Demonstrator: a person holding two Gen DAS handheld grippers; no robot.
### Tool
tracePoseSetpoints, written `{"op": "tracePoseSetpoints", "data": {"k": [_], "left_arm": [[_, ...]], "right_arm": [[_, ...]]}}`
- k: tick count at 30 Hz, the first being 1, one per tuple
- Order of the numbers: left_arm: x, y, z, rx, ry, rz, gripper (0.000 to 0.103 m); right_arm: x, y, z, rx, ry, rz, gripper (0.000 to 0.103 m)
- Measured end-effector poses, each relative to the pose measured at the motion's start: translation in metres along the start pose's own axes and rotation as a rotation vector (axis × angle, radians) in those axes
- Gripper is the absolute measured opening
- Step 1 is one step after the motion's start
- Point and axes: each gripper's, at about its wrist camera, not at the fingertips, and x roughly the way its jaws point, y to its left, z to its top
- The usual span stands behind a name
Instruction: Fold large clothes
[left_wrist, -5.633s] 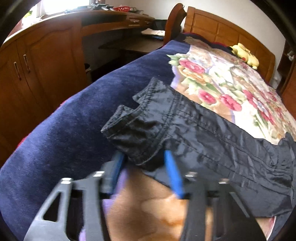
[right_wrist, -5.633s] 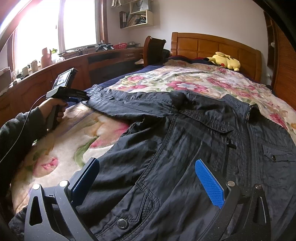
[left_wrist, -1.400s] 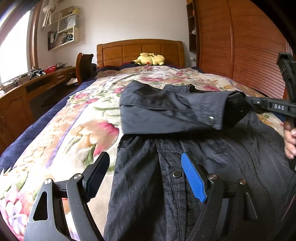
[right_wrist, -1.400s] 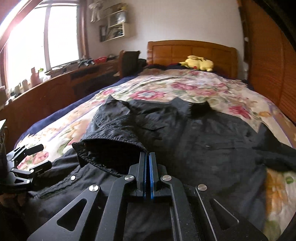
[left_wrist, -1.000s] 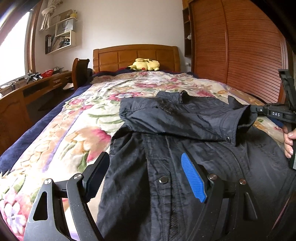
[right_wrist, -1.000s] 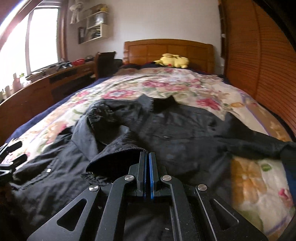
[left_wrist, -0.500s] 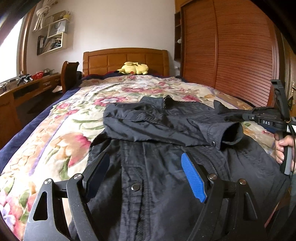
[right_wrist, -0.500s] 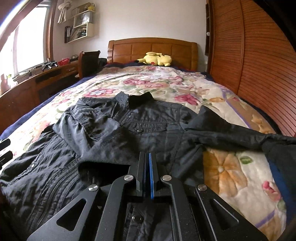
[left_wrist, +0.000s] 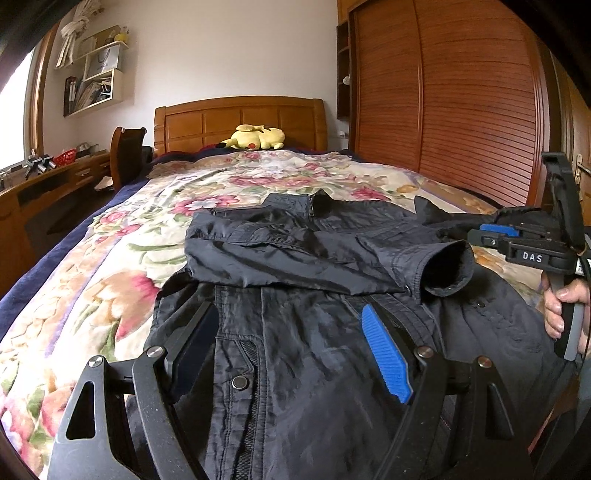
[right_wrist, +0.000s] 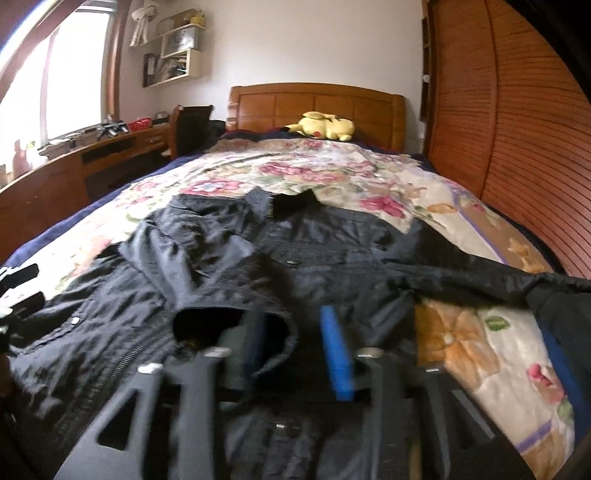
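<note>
The left tool (left_wrist: 291, 350) is spread wide above the black jacket (left_wrist: 295, 288), holding nothing. The right tool (right_wrist: 295, 354), blurred, has its 2 fingers apart and released beside the folded sleeve's cuff (right_wrist: 229, 325). The crinkled, snap-buttoned jacket lies on the floral bed (left_wrist: 110, 266).

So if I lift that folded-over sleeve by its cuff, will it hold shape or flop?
Likely flop: the sleeve lies limp and creased across the jacket. The shiny fabric may slide off. The cuff stands open, so it is probably stiffer and easier for the fingers to pinch.
</note>
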Motion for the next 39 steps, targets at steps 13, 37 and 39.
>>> {"op": "tracePoseSetpoints", "data": {"k": [13, 37, 39], "left_arm": [[0.005, -0.004, -0.005, 0.01, 0.018, 0.012, 0.081], [0.011, -0.007, -0.008, 0.018, 0.033, 0.011, 0.081], [0.011, -0.008, -0.008, 0.019, 0.034, 0.01, 0.081]], "right_arm": [[0.019, 0.039, -0.002, -0.074, 0.049, 0.165, 0.048], [0.03, -0.041, 0.014, 0.106, -0.024, -0.146, 0.002], [0.029, -0.049, 0.012, 0.126, -0.025, -0.213, 0.002]]}}
